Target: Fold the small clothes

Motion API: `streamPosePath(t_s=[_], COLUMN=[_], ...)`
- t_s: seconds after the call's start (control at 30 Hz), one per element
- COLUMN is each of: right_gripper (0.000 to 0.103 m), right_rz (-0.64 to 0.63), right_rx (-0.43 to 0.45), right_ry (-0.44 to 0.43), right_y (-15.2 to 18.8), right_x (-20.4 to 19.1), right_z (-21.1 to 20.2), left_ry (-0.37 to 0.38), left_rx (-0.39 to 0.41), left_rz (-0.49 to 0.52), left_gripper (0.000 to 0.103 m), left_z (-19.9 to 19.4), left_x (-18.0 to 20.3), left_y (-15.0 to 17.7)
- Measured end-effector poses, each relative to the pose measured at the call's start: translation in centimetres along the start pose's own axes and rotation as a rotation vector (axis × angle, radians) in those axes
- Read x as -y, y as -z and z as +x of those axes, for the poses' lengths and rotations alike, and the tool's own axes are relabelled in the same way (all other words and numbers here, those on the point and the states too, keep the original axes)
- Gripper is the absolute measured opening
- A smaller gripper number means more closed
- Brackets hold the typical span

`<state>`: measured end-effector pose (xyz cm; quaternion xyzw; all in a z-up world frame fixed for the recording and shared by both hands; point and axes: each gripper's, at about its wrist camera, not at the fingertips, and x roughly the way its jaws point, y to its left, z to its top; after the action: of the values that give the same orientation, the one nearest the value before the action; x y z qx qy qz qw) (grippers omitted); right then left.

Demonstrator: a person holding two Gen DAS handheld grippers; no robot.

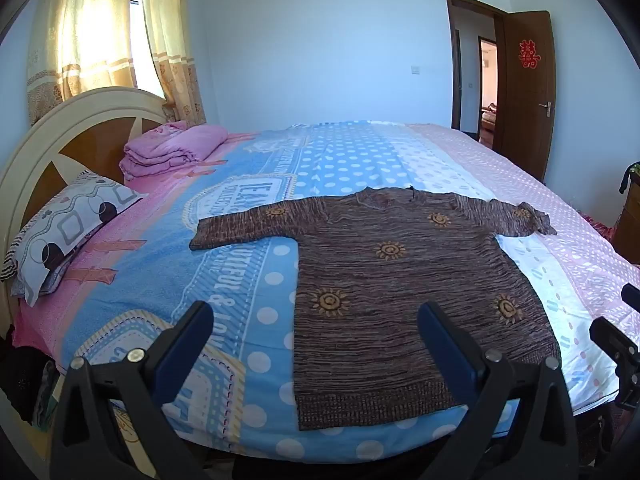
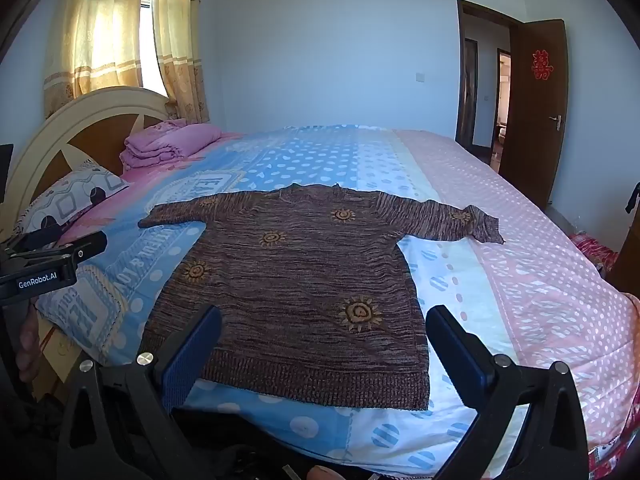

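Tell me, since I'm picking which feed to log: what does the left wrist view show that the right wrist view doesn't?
Left only: the right gripper at its right edge. Right only: the left gripper at its left edge, labelled GenRobot.AI. Both: the brown sweater spread flat on the bed, sleeves out, a pillow, pink bedding, curtains, an open door, and open jaws holding nothing.

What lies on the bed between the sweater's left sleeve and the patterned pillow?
Only bare bedspread: nothing lies between the brown sweater and the pillow. The left wrist view shows it best.
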<state>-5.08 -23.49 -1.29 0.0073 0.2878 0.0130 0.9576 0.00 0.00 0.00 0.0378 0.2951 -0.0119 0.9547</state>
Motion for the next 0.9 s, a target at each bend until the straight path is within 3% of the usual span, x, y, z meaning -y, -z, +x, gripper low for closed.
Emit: streamPosePath(t_s=[0.9], right_gripper=[0.102], right_rz=[0.001], right_rx=[-0.002], right_ry=[-0.009], right_y=[0.12], right_x=[-0.12], right_z=[0.17], left_ry=[-0.003], left_rx=[0.007], left_rz=[0.0], left_gripper=[0.103], left_z=[0.66], left_x=[-0.76], left_y=[-0.39])
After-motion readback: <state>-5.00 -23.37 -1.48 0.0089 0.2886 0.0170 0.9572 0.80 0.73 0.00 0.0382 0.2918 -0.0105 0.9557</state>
